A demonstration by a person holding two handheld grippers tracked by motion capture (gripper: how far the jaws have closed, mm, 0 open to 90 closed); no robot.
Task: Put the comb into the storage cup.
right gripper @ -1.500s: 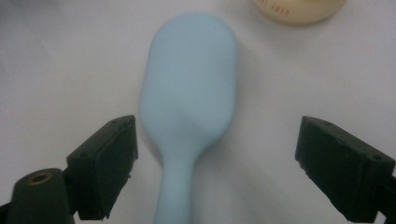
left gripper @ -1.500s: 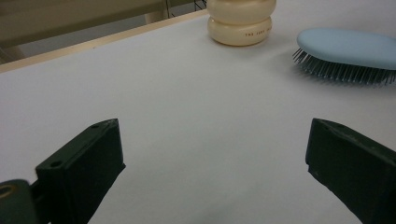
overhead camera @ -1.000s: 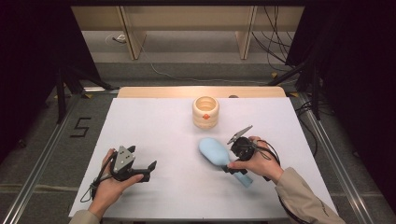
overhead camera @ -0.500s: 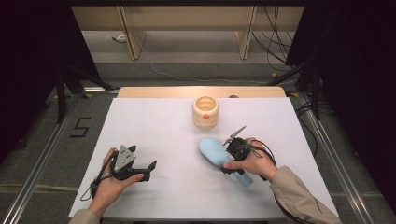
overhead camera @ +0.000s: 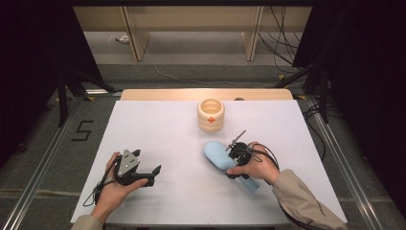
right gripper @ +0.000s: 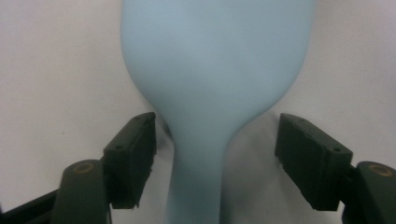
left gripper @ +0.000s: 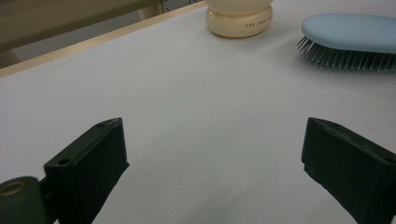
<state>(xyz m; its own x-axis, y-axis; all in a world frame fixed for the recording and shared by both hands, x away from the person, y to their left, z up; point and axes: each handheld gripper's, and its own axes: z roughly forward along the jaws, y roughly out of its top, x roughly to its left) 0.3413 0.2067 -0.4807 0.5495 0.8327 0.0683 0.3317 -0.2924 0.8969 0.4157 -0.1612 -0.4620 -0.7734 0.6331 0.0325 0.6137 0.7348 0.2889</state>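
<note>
Right gripper view: right hand-held gripper [right gripper: 217, 158] straddling the neck of the pale blue plastic hairbrush [right gripper: 215, 70], jaws just closing yet clear of it on both sides. Long axis dead ahead, bristles down on the white counter [right gripper: 56, 56]. Left hand-held gripper [overhead camera: 143, 173] spread, well apart.

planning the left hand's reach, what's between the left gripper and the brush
Nothing: bare white table between the left gripper and the brush, as the high view and the left gripper view show. The jar stands farther back, off that line.

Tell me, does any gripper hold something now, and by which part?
Nothing is held yet. The right gripper has been closing, its jaws astride the hairbrush neck, not touching.
</note>
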